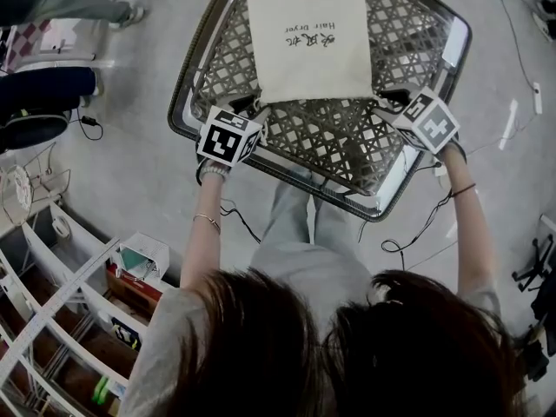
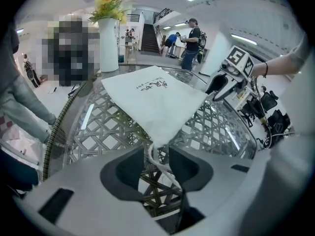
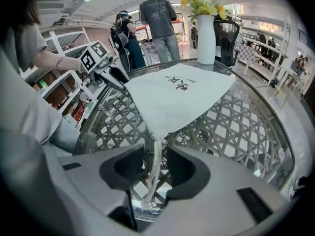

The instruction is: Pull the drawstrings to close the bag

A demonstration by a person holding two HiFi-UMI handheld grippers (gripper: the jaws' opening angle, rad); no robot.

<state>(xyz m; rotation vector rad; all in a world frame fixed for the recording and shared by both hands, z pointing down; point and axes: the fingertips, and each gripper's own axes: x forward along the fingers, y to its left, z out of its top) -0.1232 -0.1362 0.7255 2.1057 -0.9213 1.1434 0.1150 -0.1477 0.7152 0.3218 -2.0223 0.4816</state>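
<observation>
**A:** Bag, where?

**B:** The white bag (image 1: 308, 37) lies flat on the lattice counter (image 1: 347, 146), print side up, with its mouth edge toward the person.

**A:** Grippers?

**B:** The left gripper (image 1: 248, 104) sits at the near-left corner and the right gripper (image 1: 388, 99) at the near-right. Both have their jaws apart. The left drawstring (image 2: 156, 156) runs through the gap between the left jaws, and the pads aren't pinching it. Same on the right: the right drawstring (image 3: 155, 168) hangs slack between the jaws with its end dangling.

**A:** Why one on each side?

**B:** The cords exit at opposite corners. Pulling outward from both should cinch the mouth evenly and keep the bag from sliding to one side.

**A:** Progress?

**B:** In the head view the near edge looks flat with no bunching, so the bag is judged not closed. The next step likely needs both grippers to clamp their cords and then draw apart.

**A:** Risk?

**B:** The cord is thin and could slip from the pads. The bag is light and may drag across the counter instead of gathering.
</observation>
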